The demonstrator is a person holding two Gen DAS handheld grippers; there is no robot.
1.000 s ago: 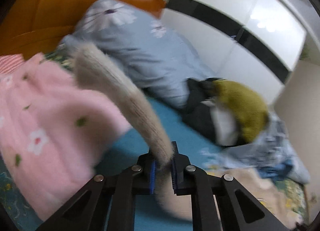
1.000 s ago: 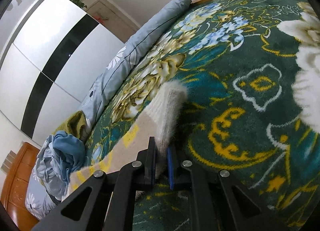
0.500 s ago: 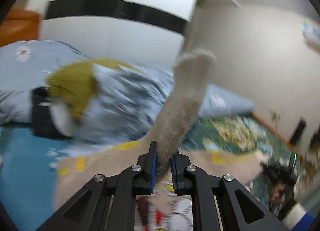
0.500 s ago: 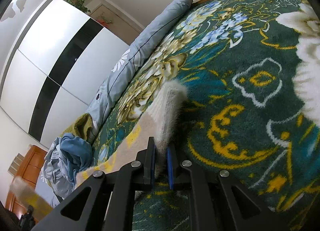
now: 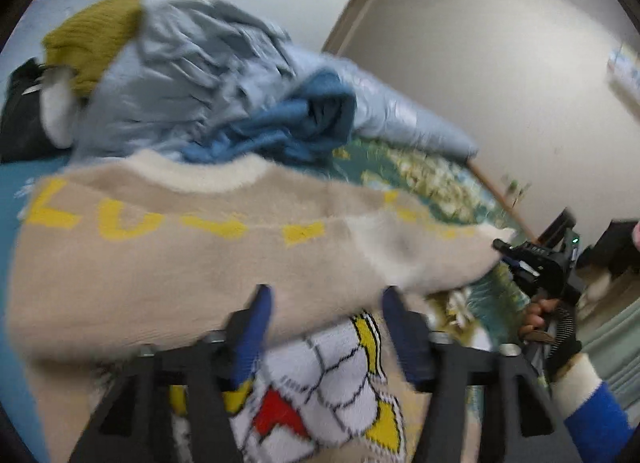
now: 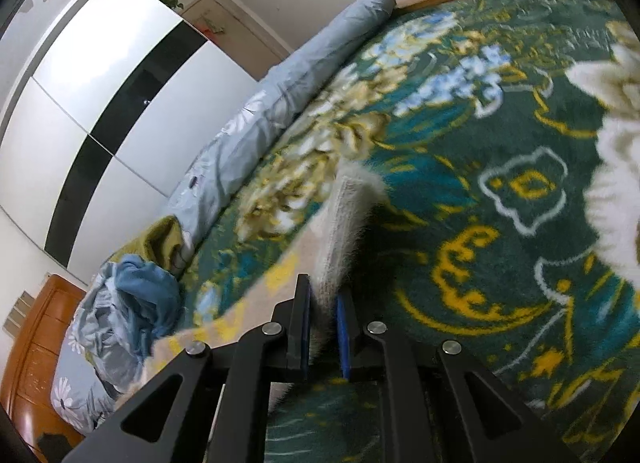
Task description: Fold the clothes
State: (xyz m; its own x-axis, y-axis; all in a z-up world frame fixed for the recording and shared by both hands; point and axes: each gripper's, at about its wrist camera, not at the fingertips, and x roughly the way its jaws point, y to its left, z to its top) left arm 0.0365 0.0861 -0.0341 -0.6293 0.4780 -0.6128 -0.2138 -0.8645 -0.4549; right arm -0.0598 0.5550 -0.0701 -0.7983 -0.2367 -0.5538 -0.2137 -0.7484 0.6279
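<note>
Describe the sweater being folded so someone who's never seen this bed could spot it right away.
On the bed's dark green flowered blanket, in front of the heap of blue and olive clothes, lies a beige sweater. Unlike the plain crumpled pile, it is fuzzy, with yellow letters across it, a cream neckband and a white, red and yellow picture. The right tongs pinch one cuff; the left tongs are open.

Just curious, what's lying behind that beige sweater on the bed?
Behind the beige sweater sits a heap: a blue garment, pale blue bedding and an olive knit. Whatever lies under the heap is hidden.
</note>
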